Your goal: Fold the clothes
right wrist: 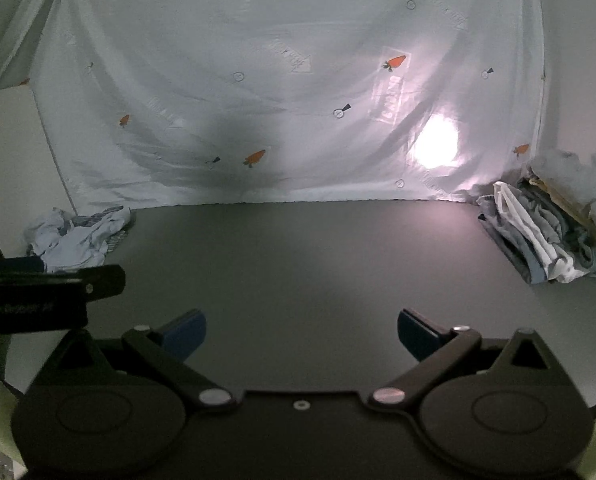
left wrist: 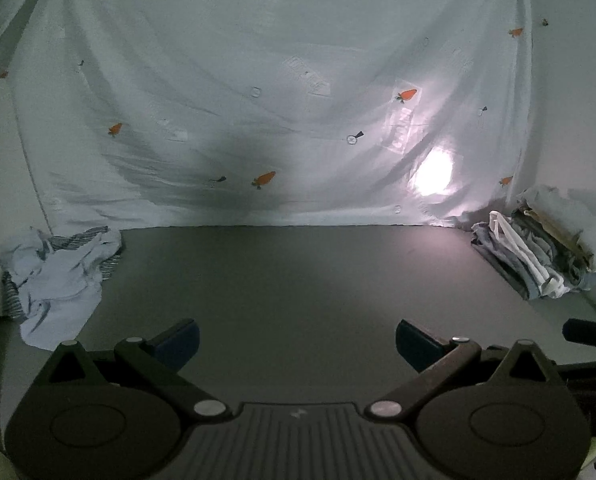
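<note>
- Fingers (left wrist: 178, 340) of the left gripper (left wrist: 296, 342) are standing wide apart with nothing between them, hovering over the bare middle of the dark worktop (left wrist: 298, 280); the blue pads are facing each other across empty surface.
- Fingers (right wrist: 184, 330) of the right gripper (right wrist: 300, 332) are spread just as wide and are also carrying nothing, so both tools are looking ready to take cloth rather than to move it.
- The crumpled clothes (left wrist: 58, 276) are lying in a loose heap at the far left corner of the worktop, pale blue cloth over a striped piece, well apart from both grippers; these are probably the ones waiting to be folded.
- A folded stack (left wrist: 538, 256) is sitting at the far right edge, its layers tilted and leaning toward the backdrop; I judge it to be the finished pile, kept on the opposite side so sorted and unsorted cloth are not mixing.
- The middle of the worktop is being kept free, likely as the folding area.
- A carrot-print sheet (left wrist: 258, 80) is hanging behind the worktop as a backdrop, with a bright light spot (left wrist: 434, 174) glowing through it low on the right.
- In the right wrist view, the dark body of the left tool is showing at the left edge, so the two are being held side by side.
- The likely next step is reaching left for a garment from the heap.
</note>
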Demonstrator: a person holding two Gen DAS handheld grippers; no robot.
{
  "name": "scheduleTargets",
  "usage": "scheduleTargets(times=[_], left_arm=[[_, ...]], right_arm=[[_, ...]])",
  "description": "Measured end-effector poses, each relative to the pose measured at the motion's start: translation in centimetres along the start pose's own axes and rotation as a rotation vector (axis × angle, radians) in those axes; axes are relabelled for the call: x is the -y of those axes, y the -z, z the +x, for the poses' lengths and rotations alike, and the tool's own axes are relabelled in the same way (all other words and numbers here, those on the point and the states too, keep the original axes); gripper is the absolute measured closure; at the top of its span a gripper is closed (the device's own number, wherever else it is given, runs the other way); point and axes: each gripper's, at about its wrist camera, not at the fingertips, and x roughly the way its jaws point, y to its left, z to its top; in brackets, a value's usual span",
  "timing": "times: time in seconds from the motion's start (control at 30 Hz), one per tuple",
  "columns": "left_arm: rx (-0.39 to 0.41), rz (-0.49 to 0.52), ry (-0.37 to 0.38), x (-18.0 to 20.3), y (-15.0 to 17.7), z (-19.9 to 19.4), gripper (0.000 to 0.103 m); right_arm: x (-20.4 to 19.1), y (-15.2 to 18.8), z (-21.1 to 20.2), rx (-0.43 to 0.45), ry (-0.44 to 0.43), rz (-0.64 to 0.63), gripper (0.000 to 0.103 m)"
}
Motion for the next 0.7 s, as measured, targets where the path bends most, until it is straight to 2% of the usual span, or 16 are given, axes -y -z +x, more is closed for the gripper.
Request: scheduleTargets(times=[0.7], left_arm=[[-0.001,-0.013,-0.001,-1.8,0.3,-1.1,0.000]], right_arm=[[-1.9,0.1,0.0,0.013,0.006,-0.038,0.000]])
